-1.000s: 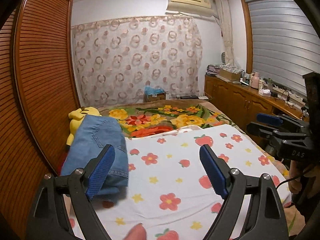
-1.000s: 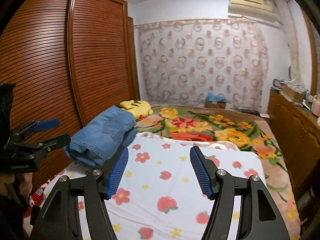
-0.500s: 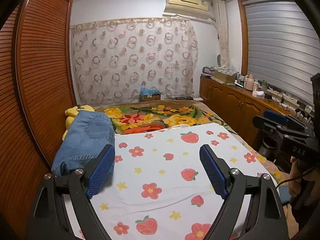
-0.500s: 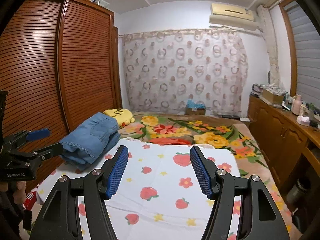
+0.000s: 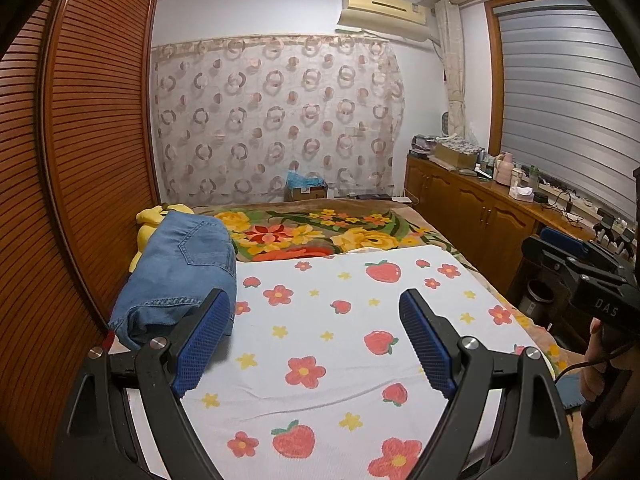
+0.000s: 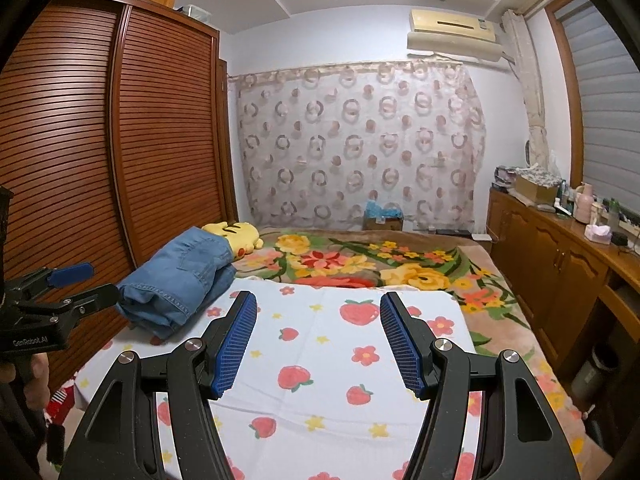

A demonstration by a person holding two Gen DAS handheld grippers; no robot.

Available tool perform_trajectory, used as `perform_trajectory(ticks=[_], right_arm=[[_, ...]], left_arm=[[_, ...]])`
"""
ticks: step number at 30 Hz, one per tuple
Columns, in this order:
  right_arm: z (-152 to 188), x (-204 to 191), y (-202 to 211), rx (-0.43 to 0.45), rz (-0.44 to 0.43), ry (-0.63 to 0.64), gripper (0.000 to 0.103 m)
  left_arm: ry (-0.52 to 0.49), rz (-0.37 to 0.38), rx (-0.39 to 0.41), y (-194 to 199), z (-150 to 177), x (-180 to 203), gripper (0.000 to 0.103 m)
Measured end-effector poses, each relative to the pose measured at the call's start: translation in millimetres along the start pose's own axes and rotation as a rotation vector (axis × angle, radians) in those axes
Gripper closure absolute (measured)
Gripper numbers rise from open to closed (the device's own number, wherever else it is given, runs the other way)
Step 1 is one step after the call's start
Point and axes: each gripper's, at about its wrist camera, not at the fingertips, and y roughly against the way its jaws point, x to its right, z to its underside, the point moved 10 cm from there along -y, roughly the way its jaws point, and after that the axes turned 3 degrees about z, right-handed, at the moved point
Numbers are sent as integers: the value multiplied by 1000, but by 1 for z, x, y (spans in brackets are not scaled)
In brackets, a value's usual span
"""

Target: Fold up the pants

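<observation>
a bedroom in a home, bed with flowered blanket and strawberry sheet, slatted wooden wardrobe, patterned curtain, wall air conditioner, low wooden cabinets cluttered on top

My right gripper hangs with jaws apart, nothing between them, over the strawberry-print sheet. Ahead to its left I see the folded jeans, a yellow plush toy just beyond. Far left, the left gripper shows.
</observation>
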Motion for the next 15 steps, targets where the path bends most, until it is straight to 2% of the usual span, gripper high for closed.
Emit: perform_trajectory(ticks=[15], right_arm=[[-3, -3, 4, 0, 1, 5, 37]], left_arm=[[0, 1, -13, -3, 7, 0, 16]])
